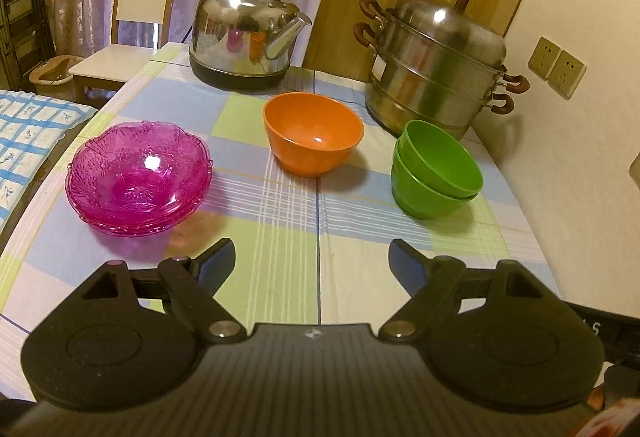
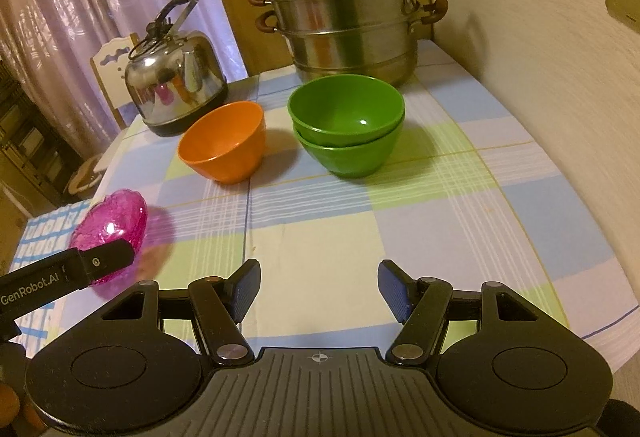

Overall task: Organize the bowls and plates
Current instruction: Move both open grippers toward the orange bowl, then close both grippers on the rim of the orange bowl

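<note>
A table covered with a checked cloth (image 1: 292, 233) of pale blue, green and white squares holds the dishes. The landmark is a round orange plastic bowl (image 1: 313, 133) standing upright near the middle of the cloth. To the left of the orange bowl and nearer the camera, well apart from it, sit 2 or more scalloped translucent pink plastic bowls (image 1: 139, 177) nested in a stack. To the right of the orange bowl, near but not touching it, 2 round green plastic bowls (image 1: 436, 168) sit nested, the upper one slightly tilted in the lower. Behind the orange bowl to the left stands a shiny steel kettle (image 1: 246, 37) with a black handle; behind it to the right stands a tall steel tiered steamer pot (image 1: 436, 77) with a domed lid and brown handles, beside a cream wall. The left gripper (image 1: 312, 257) hovers over bare cloth in front of the orange bowl, jaws spread wide with nothing between them. The right gripper (image 2: 319, 283) hovers likewise in front of the orange bowl, jaws parted and empty.
</note>
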`<state>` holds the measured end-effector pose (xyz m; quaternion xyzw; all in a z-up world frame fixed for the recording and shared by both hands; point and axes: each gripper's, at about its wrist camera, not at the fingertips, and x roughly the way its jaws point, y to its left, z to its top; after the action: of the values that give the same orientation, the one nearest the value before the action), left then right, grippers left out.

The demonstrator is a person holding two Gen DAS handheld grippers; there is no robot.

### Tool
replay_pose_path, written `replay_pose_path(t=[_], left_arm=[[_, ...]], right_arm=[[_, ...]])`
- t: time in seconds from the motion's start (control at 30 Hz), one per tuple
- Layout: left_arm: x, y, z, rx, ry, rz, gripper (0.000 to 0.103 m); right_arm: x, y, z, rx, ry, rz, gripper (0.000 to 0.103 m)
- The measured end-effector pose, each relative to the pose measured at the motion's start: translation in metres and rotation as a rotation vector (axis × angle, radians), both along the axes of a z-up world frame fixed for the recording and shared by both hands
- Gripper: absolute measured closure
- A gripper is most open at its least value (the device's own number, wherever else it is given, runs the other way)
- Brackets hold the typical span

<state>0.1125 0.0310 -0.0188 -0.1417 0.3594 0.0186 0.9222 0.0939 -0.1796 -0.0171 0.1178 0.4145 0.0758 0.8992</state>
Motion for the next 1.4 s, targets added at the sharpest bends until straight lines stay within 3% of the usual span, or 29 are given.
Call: replay_pose_path(t=[0.43,0.83,1.4], left_arm=[[0.028,0.021,-0.002,0.007,-0.001,0.008,0.021],[0.097,0.048,-0.007,0.065,-0.016,-0.011,0.021],[0.179,0.076,-0.033,0.066,-0.035,-0.022,0.021]], right_arm=[[0.023,0.011,-0.006,0.03,0.002,0.018,0.038],[0.08,0.034,-0.013,0.049,-0.006,0.039,0.038],[0.161,0.06,-0.041,0.111,-0.006,0.041,0.038]])
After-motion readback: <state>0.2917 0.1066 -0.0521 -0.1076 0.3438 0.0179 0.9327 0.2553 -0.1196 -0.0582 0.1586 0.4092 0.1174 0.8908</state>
